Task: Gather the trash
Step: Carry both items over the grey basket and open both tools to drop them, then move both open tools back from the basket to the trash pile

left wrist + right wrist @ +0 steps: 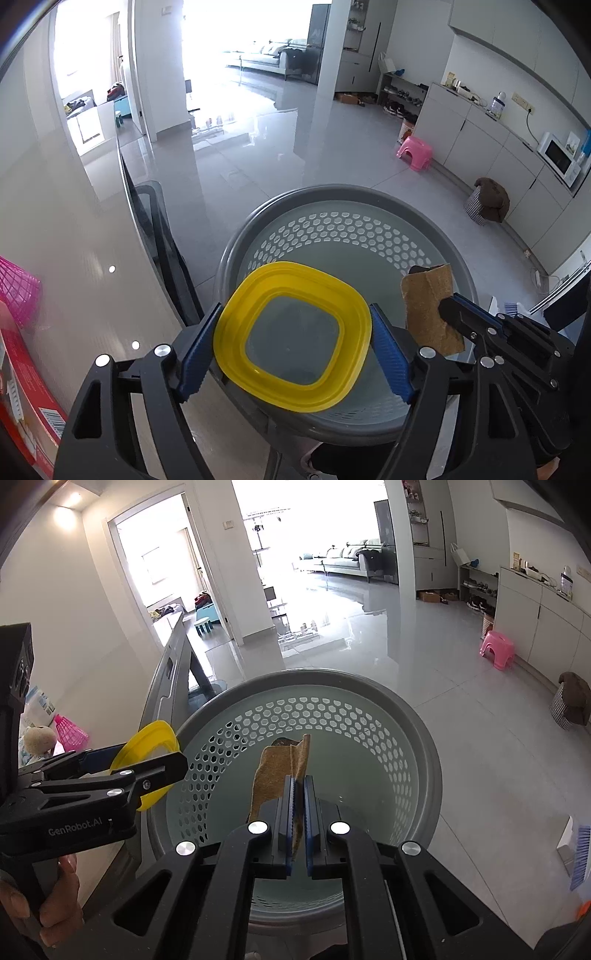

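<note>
Your left gripper (295, 354) stands wide, its blue pads (197, 356) at either edge of the yellow lid (291, 336), which hangs between them above the grey perforated bin (343, 236); whether the pads press on it, you cannot tell. Your right gripper (298, 812) is nearly closed, with the brown paper scrap (275, 771) between its pads, over the same bin. Beside the bin, the table edge (92, 221) carries a pink mesh basket (18, 291).

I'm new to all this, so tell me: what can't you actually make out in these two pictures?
- Basket floor: both views, hidden by the grippers and what they hold.
- Yellow lid: right view, partly behind the left gripper.
- Brown scrap: left view, lower corner behind the right gripper.
- Window area: glare.
</note>
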The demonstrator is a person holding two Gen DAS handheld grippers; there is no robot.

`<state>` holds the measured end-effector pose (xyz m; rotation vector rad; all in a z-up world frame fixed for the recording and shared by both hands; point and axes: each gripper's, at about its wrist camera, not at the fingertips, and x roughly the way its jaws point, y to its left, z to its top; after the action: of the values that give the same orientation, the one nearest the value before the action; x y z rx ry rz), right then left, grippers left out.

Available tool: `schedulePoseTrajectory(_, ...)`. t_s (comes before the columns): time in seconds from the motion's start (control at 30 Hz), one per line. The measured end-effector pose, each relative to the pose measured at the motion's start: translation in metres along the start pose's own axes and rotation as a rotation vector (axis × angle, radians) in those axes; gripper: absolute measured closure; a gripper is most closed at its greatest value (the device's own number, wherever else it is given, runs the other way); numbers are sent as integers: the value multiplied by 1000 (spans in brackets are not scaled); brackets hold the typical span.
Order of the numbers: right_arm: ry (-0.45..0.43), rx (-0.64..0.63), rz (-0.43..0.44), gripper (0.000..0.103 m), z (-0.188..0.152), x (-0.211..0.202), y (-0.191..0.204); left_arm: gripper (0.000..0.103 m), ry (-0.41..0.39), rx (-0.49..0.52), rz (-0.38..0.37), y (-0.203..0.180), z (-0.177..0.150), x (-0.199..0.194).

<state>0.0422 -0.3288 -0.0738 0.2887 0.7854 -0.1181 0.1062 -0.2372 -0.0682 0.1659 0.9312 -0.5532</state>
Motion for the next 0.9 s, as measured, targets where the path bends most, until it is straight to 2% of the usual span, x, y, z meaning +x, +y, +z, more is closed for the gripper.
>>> schedulePoseTrajectory(0.03,-6,0,1,85,-3,-3,0,18,2,-2,2,0,0,-1)
schedulePoseTrajectory(0.07,-18,1,-6,70,-4,-5,-1,15,-2,-5,7,1,0,-1)
schedulePoseTrajectory(0.1,-34,0,-10,61,-4,-8,-1,14,-6,-7,10,5,0,-2)
schedulePoseTrajectory(0.2,-53,-5,-15,60,-6,-14,-1,14,0,-18,9,7,0,-2)
schedulePoseTrajectory(0.77,-33,5,-24,56,-11,-23,1,14,-21,-29,42,17,-7,-18)
schedulePoseTrajectory(0.9,-34,5,-28,48,-13,-27,4,14,-35,-25,57,18,-10,-26)
